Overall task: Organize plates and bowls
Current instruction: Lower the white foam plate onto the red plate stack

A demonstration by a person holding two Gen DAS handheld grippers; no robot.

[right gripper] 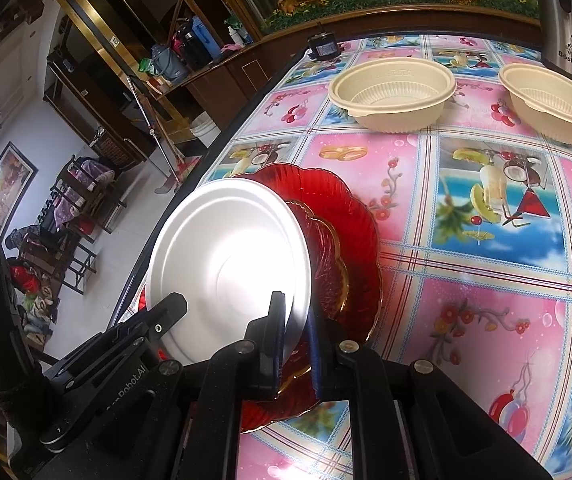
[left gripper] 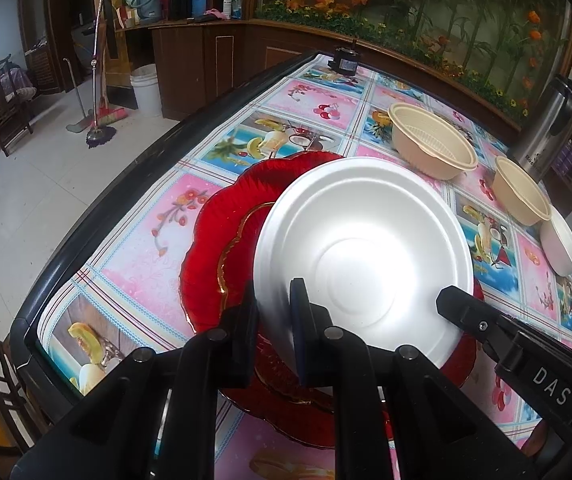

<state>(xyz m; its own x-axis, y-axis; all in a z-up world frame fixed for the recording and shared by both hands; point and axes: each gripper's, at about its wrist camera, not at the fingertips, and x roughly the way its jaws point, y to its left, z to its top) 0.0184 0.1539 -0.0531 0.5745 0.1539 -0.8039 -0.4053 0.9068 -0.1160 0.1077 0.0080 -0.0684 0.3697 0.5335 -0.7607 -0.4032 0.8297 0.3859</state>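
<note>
White foam plate (left gripper: 362, 252) is pinched on both sides; your left gripper (left gripper: 275, 320) clamps its near rim, your right gripper (right gripper: 296, 336) clamps the opposite edge; it sits tilted over the red glass plate (left gripper: 221, 240) on the fruity tablecloth (right gripper: 486, 300); two beige bowls (right gripper: 394, 88) sit further back, well apart.

table (right gripper: 466, 264) in fruit-print cloth: red plate (right gripper: 350, 216), two beige bowls (right gripper: 394, 92), steel flask (right gripper: 566, 28)
</note>
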